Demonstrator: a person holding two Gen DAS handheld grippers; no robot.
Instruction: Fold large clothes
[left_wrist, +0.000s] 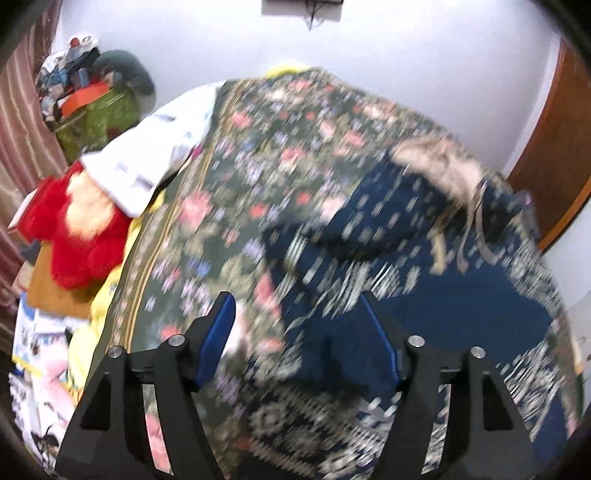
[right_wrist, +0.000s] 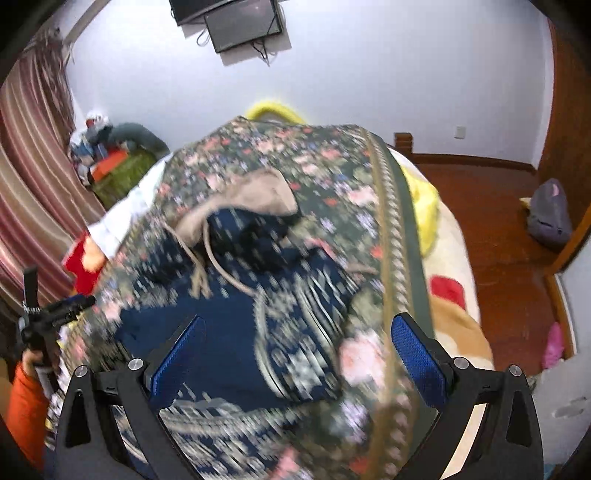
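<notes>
The left gripper (left_wrist: 299, 314) has its blue-padded jaws spread apart with nothing pinched; the navy patterned garment (left_wrist: 424, 295) lies below and beyond them, blurred. The right gripper (right_wrist: 299, 339) is likewise released, its jaws standing very wide, and the same garment (right_wrist: 236, 317) shows between and past the pads without either pad pressing on it.

Only the right wrist view shows the other gripper (right_wrist: 61, 308) low at the left edge, carried by a hand (right_wrist: 31, 360) in an orange sleeve (right_wrist: 27, 413). It alone also takes in the wall-mounted screen (right_wrist: 243, 26), the wooden floor (right_wrist: 491, 229) and a grey bag (right_wrist: 548, 214) on it. The left wrist view alone gives a clear look at the red plush toy (left_wrist: 74, 229) and a white cloth (left_wrist: 159, 147).

The garment lies on a dark floral bedspread (left_wrist: 236, 155) covering a bed, its tan lining (right_wrist: 255, 195) and drawstrings (right_wrist: 201, 266) turned up. A striped curtain (right_wrist: 40, 158) hangs at the left, a cluttered green box (left_wrist: 99, 114) stands by the pale wall (right_wrist: 369, 74).
</notes>
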